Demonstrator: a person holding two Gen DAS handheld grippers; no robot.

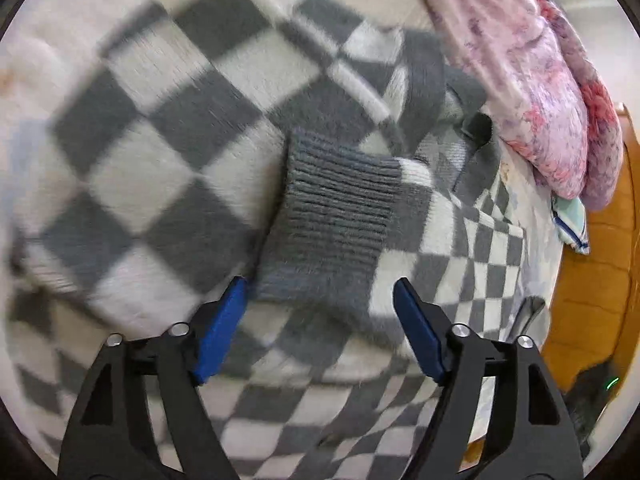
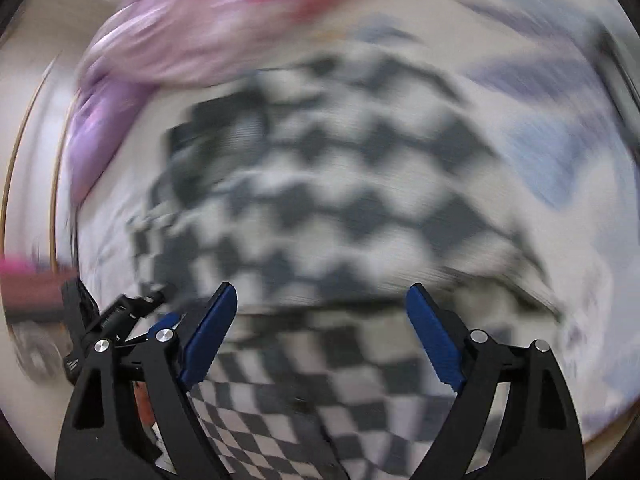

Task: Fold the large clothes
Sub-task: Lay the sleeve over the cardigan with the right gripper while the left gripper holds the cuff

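1. Both grippers spread wide on my end, left gripper (image 1: 320, 292) and right gripper (image 2: 322, 296), nothing pinched.
2. Checkered sweater (image 1: 160, 152) lies on the bed sheet (image 1: 532, 216), its grey cuff (image 1: 336, 216) right under the left one.

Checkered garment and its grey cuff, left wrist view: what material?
Checkered garment: looks like soft, fuzzy knit, probably wool or acrylic; matte, with a hairy nap at the square edges. Grey cuff: ribbed knit of the same yarn, shown by its parallel ridges.

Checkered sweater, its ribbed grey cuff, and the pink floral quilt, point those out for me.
checkered sweater (image 1: 160, 152), left wrist view, on a grey square of its body
ribbed grey cuff (image 1: 336, 220), left wrist view, mid ribbing
pink floral quilt (image 1: 532, 80), left wrist view, its folded edge
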